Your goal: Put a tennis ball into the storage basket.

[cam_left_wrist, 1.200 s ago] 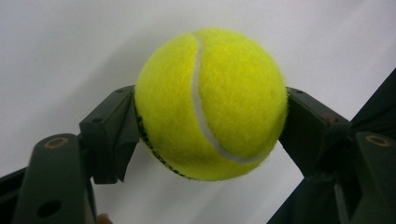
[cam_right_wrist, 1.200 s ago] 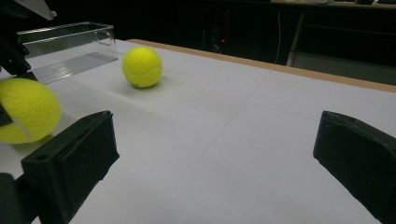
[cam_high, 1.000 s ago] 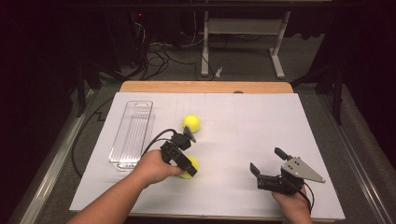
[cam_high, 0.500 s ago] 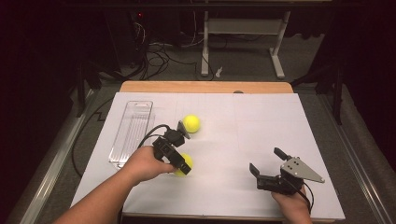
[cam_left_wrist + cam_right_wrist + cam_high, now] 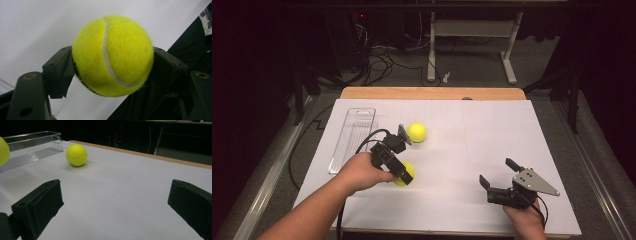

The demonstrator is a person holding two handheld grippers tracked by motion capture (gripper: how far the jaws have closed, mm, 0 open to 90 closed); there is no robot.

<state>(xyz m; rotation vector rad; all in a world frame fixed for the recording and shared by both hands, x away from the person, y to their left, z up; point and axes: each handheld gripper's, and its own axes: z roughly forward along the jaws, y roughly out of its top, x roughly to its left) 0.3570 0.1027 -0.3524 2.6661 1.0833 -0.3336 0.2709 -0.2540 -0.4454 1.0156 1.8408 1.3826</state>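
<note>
Tennis ball between left hand-held gripper jaws

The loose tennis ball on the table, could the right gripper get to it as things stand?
Probably yes. The right gripper is open and empty, and bare table lies between it and the loose ball.

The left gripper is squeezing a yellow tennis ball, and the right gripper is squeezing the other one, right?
Not quite. The left gripper does hold a tennis ball between its jaws, but the right gripper is open and holds nothing. The right gripper view shows its jaws wide apart over the bare white table, with the other tennis ball lying free near the clear tray.
</note>
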